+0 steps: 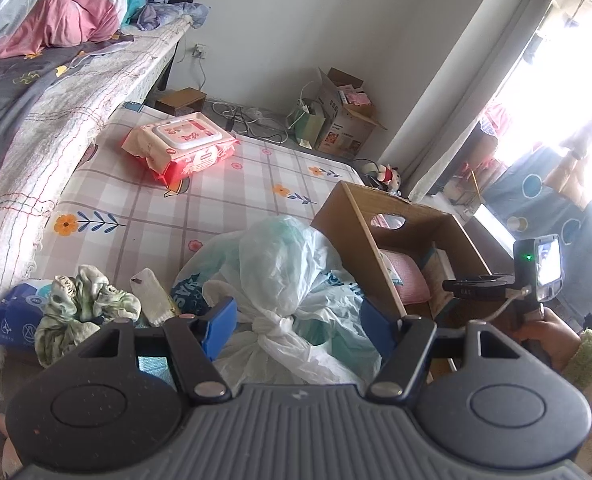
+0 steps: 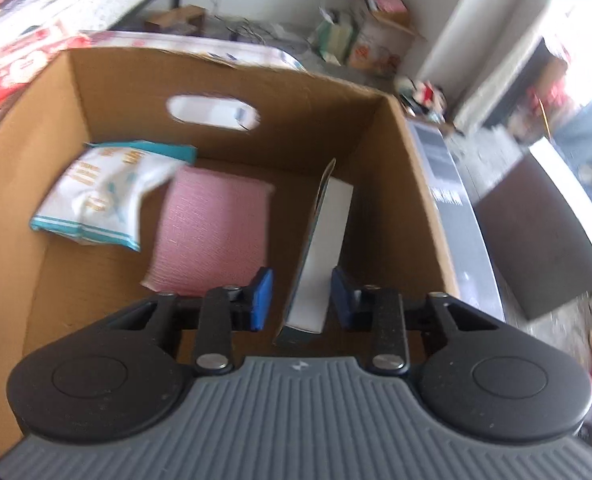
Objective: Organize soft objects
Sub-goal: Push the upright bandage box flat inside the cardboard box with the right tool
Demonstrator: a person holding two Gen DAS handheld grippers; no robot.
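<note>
Right wrist view: motion-blurred throughout.
White and teal printed packet (image 2: pixel 100 192): print unreadable.
Brown cardboard box (image 2: pixel 399 184): near wall hidden behind the gripper body.
Knotted translucent white plastic bag (image 1: pixel 280 280): lower part covered by the gripper body.
Blue plastic pack (image 1: pixel 12 316): partly under crumpled green-white cloth (image 1: pixel 84 304).
Window area: overexposed.

Brown cardboard box (image 2: pixel 335 96); pink pad (image 2: pixel 212 232); pack (image 2: pixel 100 196) seemingly white-teal.

A low mattress in a checked, flower-printed sheet (image 1: pixel 232 200) carries a red-and-white wipes pack (image 1: pixel 180 148) near its far edge, an open brown cardboard box (image 1: pixel 359 216) at its right edge, and knotted translucent plastic bags (image 1: pixel 280 272), a crumpled green-white cloth (image 1: pixel 84 300) and a blue packet (image 1: pixel 12 316) along its near edge
</note>
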